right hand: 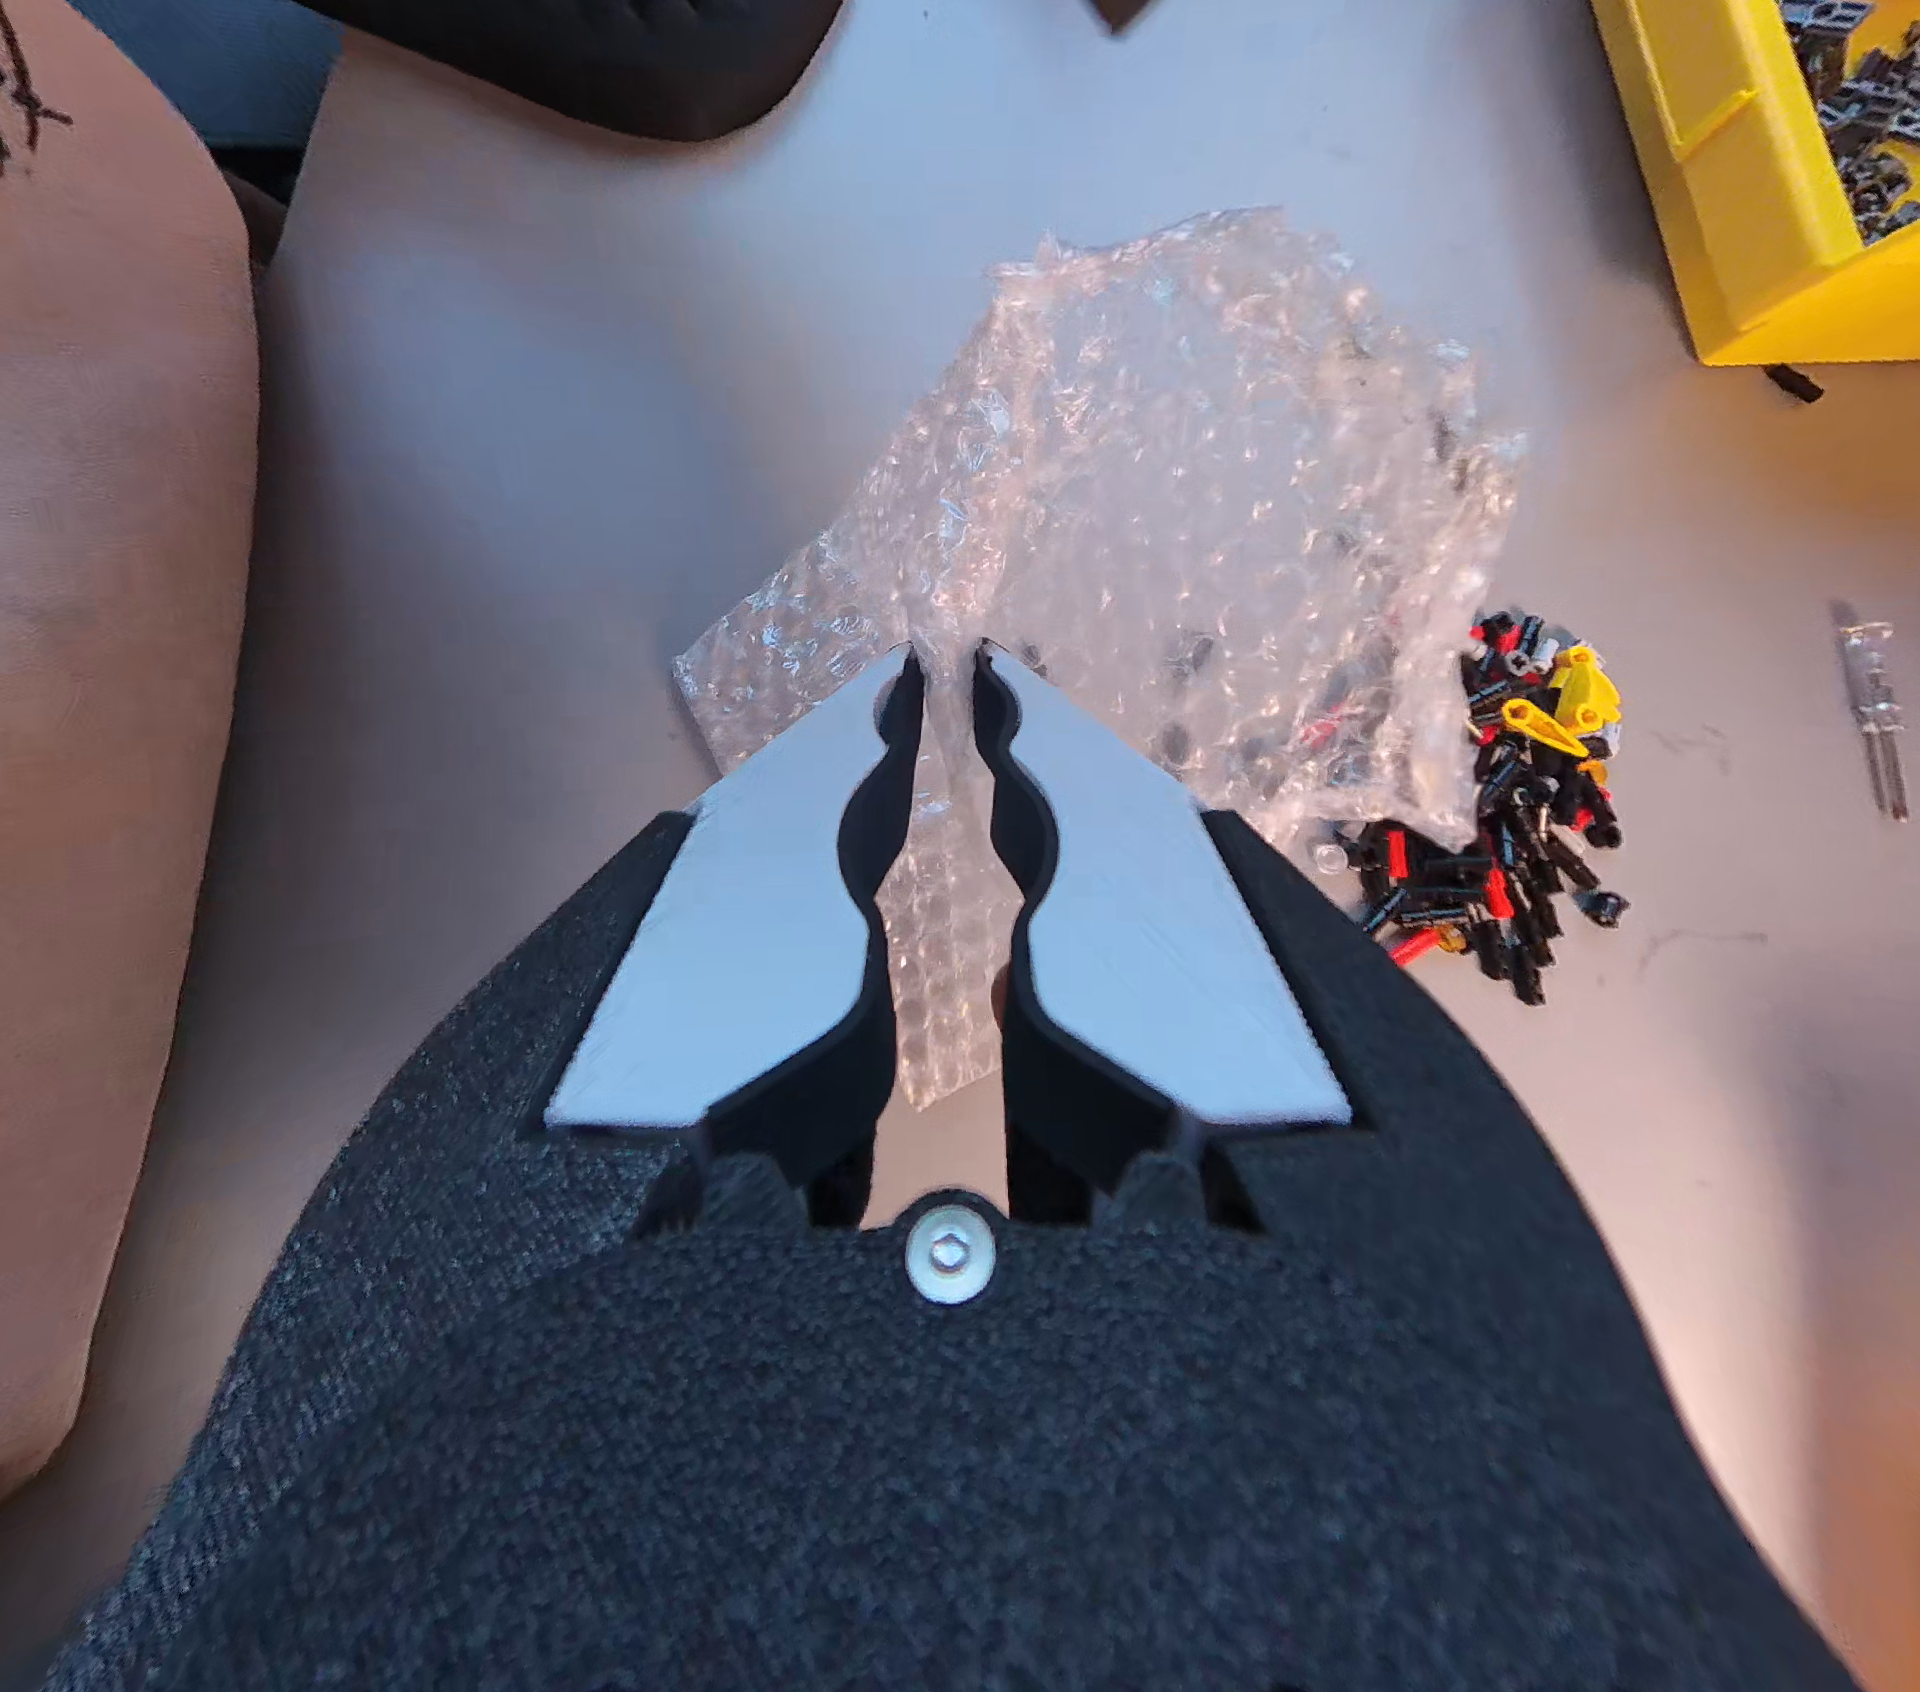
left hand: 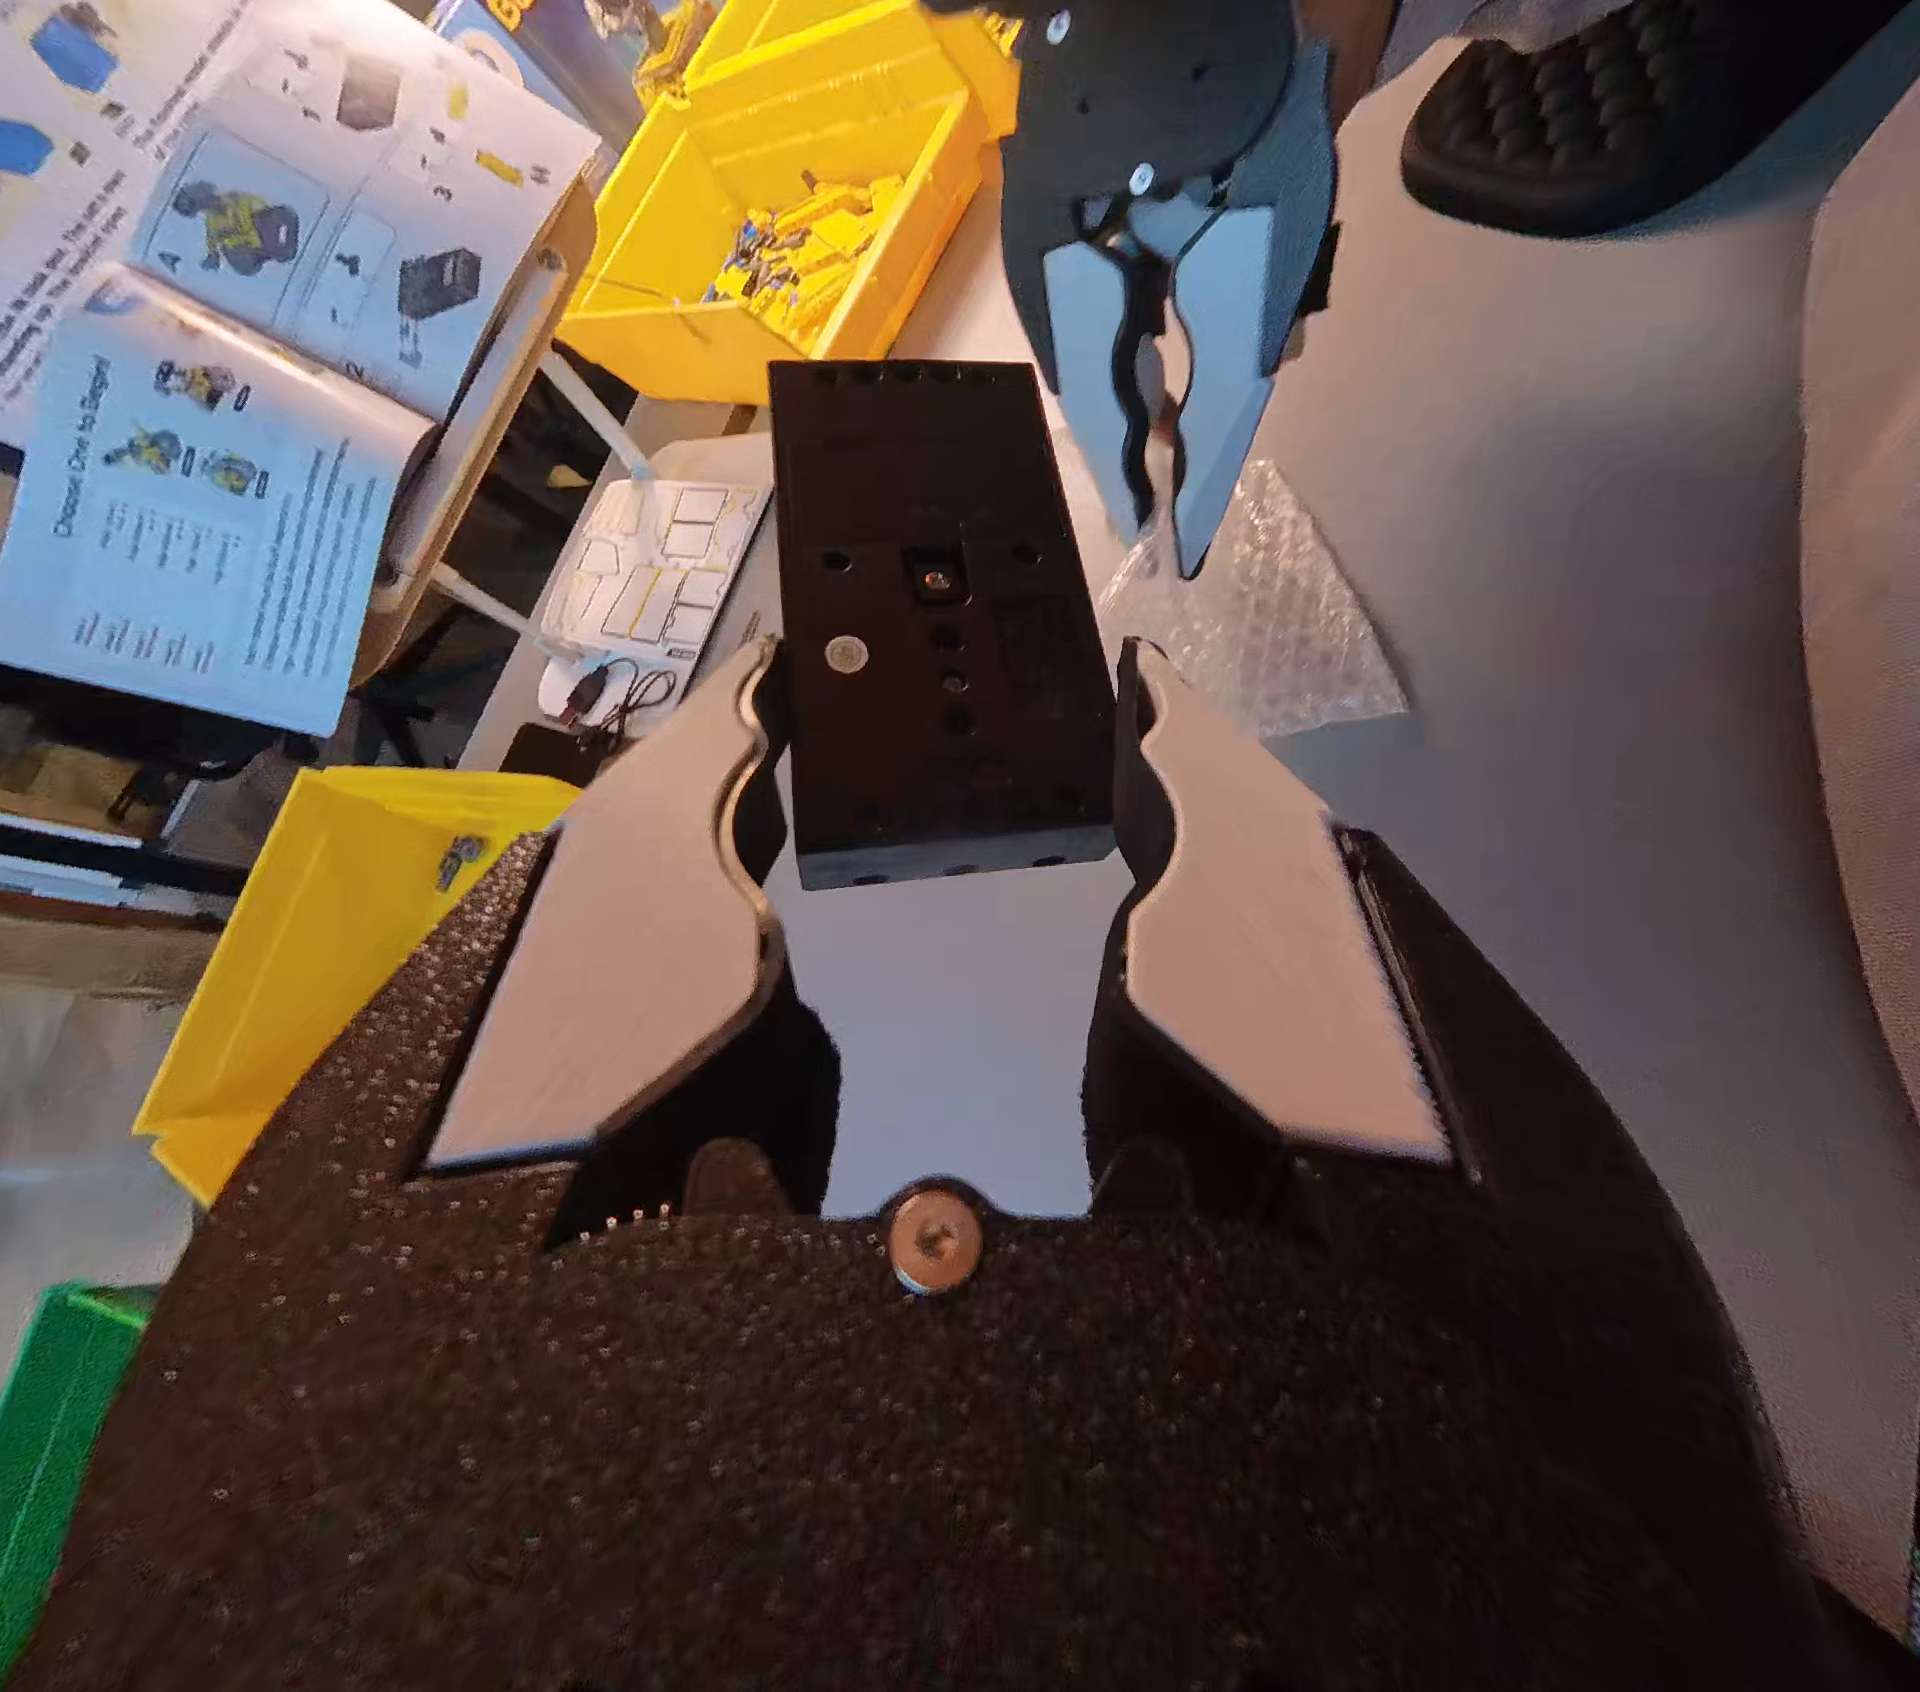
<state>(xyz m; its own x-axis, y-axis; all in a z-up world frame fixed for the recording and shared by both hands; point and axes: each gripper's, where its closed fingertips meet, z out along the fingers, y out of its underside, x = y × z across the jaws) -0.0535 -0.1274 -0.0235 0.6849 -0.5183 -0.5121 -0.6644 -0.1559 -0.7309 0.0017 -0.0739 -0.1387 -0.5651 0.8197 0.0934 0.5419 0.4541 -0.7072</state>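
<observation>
Left wrist view: left gripper [left hand: 945,655] clamps black block [left hand: 935,603]. Right gripper [right hand: 948,655] pinches bubble wrap [right hand: 1195,499], small parts pile [right hand: 1496,821] to its right.

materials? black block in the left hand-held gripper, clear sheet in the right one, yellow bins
Black block: looks like hard moulded plastic, matte, with rows of round holes; cannot rule out metal.
Clear sheet: bubble wrap, thin glossy film, with air pockets and crinkled glints.
Yellow bin: rigid plastic, smooth semi-gloss, with moulded ribs on the front wall.
</observation>
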